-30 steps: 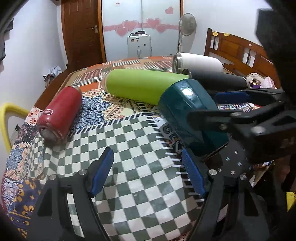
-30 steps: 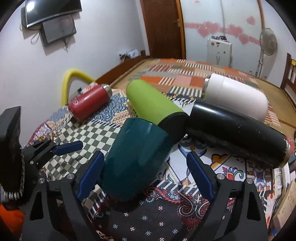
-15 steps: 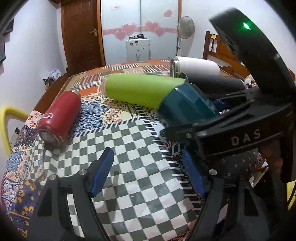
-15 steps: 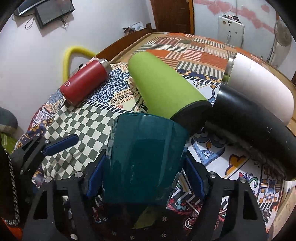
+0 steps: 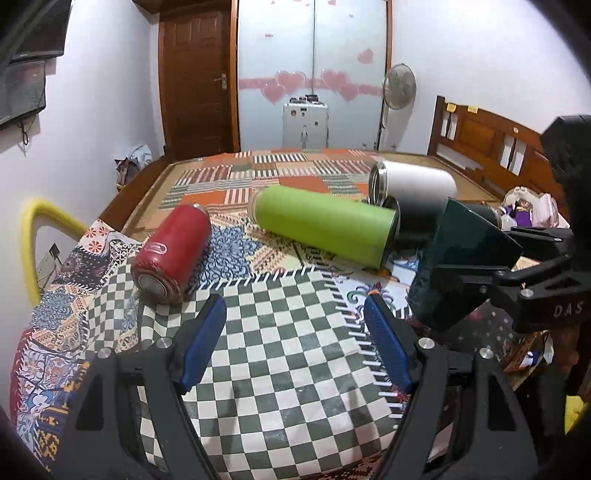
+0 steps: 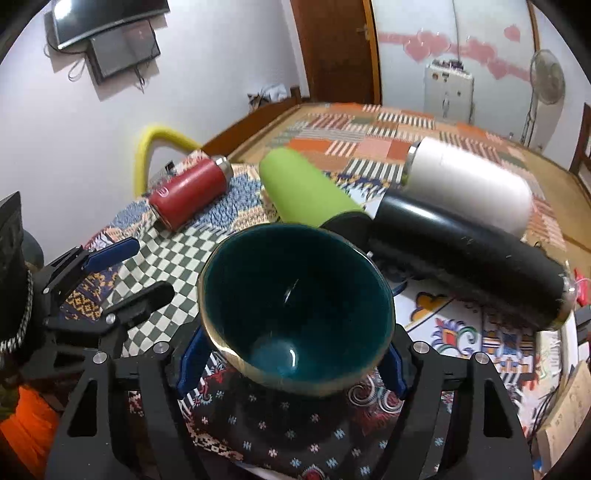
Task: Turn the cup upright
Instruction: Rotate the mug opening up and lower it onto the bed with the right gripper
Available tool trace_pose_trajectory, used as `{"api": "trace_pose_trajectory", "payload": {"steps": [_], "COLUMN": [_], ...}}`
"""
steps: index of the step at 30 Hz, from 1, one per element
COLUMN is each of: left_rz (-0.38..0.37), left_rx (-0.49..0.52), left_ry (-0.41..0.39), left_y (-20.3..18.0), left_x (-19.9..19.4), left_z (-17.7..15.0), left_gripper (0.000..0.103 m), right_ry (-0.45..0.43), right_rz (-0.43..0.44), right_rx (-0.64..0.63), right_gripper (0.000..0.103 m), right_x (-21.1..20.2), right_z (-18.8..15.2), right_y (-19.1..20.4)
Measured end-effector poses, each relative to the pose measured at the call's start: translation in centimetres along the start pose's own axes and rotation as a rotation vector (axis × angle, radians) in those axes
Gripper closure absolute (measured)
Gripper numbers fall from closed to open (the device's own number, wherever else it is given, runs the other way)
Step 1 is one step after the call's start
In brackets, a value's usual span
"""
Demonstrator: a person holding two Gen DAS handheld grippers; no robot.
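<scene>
Right gripper (image 6: 291, 356): blue-padded fingers (image 6: 190, 363) closed against the two sides of a dark teal cup (image 6: 295, 306). The cup is held clear of the cloth and tilted, its open mouth turned up and toward the right wrist camera, so the glazed inside and pale rim are in full view. From the left wrist view the same cup (image 5: 461, 266) appears at the right, slanted, with the black frame of the right gripper (image 5: 524, 280) across it; the pad contact itself is hidden there.

Left gripper (image 5: 295, 343): fingers spread wide, nothing between them, poised over the green-and-white checked cloth (image 5: 288, 350).

Just behind the cup, lying on their sides:
- Green bottle (image 6: 306, 192), its dark end near the cup's far rim.
- Black bottle (image 6: 469, 262), lying across to the right, one end beside the green bottle's dark end.
- White bottle (image 6: 469, 184), right behind the black one, seemingly touching it, though motion blur softens the edge.
- Red bottle (image 6: 190, 194), off to the left, apart from the others, metal neck pointing away.

Support: a table (image 5: 147, 192) with a wooden edge, covered in patchwork cloth (image 6: 369, 136) of stripes and floral panels.

Background: brown wooden door (image 5: 195, 85), standing fan (image 5: 399, 86), wooden headboard (image 5: 484, 144), yellow chair back (image 5: 27, 236), wall-mounted screen (image 6: 107, 22).
</scene>
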State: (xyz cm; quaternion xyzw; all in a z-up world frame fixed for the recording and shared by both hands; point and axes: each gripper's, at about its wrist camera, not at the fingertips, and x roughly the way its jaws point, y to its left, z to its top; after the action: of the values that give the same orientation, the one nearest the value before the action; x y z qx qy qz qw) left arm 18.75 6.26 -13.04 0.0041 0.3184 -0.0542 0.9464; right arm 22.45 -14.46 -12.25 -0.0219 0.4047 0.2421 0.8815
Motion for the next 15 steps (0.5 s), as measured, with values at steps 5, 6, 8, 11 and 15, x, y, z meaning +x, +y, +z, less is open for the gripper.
{"api": "trace_pose_trajectory", "payload": {"steps": [5,6,8,11,15], "left_rz": [0.004,0.002,-0.001,-0.007,0.001], "left_rx": [-0.010,-0.013,-0.016,-0.016,-0.011], "left_ry": [-0.026,-0.029,-0.030,-0.030,-0.039], "left_y": [-0.3,-0.3,-0.4,-0.6,-0.9], "left_x": [-0.6,-0.6,-0.6,-0.5,-0.6], "left_z": [0.4,0.4,0.4,0.4,0.4], "left_gripper": [0.019,0.019,0.018,0.018,0.013], "right_ry": [-0.048,-0.051,-0.051,-0.046,-0.039], "right_rz": [-0.035,-0.036,-0.042,-0.047,-0.055], "right_rx": [-0.045,-0.048,-0.057,-0.063,-0.075], "right_gripper": [0.031,0.031,0.031,0.031,0.031], "right_x": [-0.5,-0.5,-0.1,0.6,0.9], "right_z": [0.1,0.1,-0.2,-0.8,-1.7], "right_y": [0.7,0.8,0.9,0.9,1.1]}}
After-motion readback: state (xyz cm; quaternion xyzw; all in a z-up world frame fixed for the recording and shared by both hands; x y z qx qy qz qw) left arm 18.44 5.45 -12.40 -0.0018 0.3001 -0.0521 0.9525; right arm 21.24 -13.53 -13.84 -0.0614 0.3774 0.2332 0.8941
